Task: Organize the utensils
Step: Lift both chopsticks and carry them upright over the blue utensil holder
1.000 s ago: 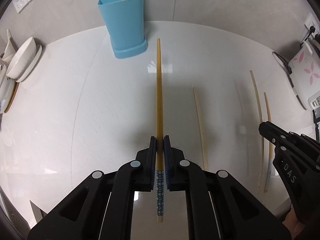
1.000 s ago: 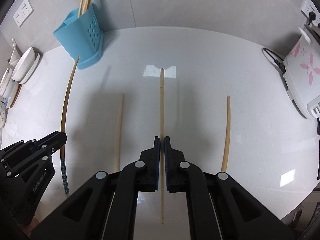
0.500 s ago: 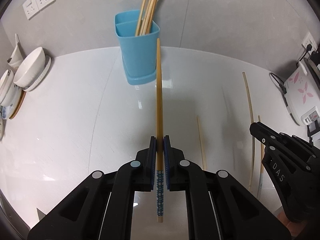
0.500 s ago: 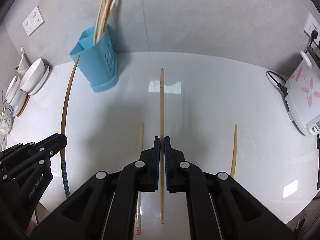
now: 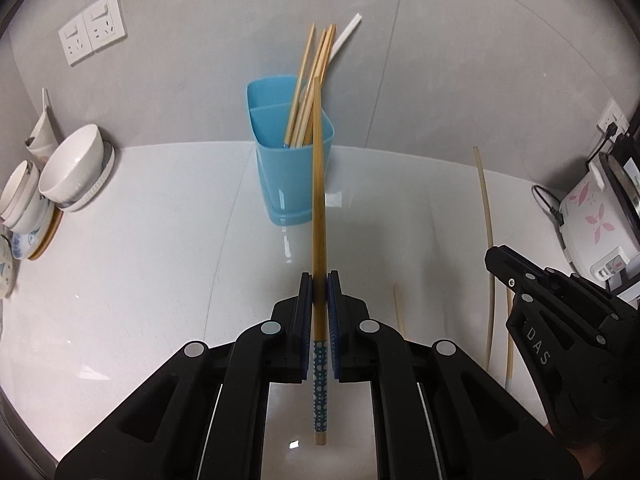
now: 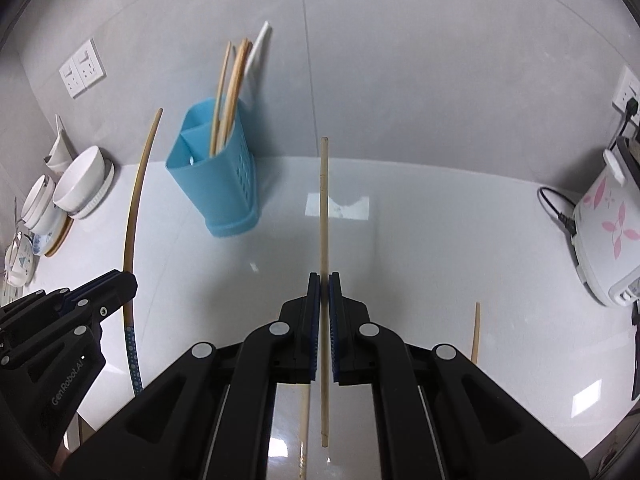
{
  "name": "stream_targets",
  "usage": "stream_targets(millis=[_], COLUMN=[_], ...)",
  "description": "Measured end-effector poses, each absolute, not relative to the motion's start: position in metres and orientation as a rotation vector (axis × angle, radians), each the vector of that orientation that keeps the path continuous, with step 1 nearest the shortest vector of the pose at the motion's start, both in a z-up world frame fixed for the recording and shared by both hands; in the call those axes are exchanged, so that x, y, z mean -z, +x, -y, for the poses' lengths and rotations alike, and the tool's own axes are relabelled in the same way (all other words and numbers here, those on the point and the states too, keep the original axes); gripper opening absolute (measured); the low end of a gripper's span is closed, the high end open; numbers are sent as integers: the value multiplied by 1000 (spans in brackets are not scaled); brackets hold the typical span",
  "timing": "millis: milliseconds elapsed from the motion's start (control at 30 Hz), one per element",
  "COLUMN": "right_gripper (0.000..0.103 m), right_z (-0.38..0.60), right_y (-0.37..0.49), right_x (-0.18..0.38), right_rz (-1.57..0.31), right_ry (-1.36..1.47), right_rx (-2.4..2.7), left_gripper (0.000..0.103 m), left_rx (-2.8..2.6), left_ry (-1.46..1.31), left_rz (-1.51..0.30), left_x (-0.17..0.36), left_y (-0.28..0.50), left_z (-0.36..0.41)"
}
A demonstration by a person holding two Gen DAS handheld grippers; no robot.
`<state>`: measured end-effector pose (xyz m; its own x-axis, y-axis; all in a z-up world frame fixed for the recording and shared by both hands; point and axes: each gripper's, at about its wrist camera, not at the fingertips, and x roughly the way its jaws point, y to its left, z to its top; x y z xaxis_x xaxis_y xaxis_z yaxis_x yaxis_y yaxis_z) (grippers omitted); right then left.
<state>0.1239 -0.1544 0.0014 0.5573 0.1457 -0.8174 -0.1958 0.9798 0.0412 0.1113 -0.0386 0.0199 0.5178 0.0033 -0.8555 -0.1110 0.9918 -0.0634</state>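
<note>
Left gripper (image 5: 319, 300) pinches a blue-handled chopstick (image 5: 319, 200); right gripper (image 6: 324, 300) pinches a pale chopstick (image 6: 324, 216); blue holder (image 5: 290, 160) ahead.

Your left gripper (image 5: 320, 292) points steeply downward, its fingers (image 5: 306, 320) clamped on a thin stick gripped near its patterned end. Your right gripper (image 6: 324, 292) points down at a like angle, fingers (image 6: 314, 320) pressed together on a paler stick. The two grippers are side by side, apart, each visible at the edge of the other's view.
</note>
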Motion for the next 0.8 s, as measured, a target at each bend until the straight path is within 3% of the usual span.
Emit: stream_targets(millis=[800], right_gripper=[3], right_z=[112], right_y=[177], right_x=[-43], right_rz=[-794], right_ry=[-35], right_rx=[-261], left_gripper=[7], left_rx=[-59], left_ry=[-213], left_rz=[-738], left_x=[-69], left_y=[166], left_z=[-13])
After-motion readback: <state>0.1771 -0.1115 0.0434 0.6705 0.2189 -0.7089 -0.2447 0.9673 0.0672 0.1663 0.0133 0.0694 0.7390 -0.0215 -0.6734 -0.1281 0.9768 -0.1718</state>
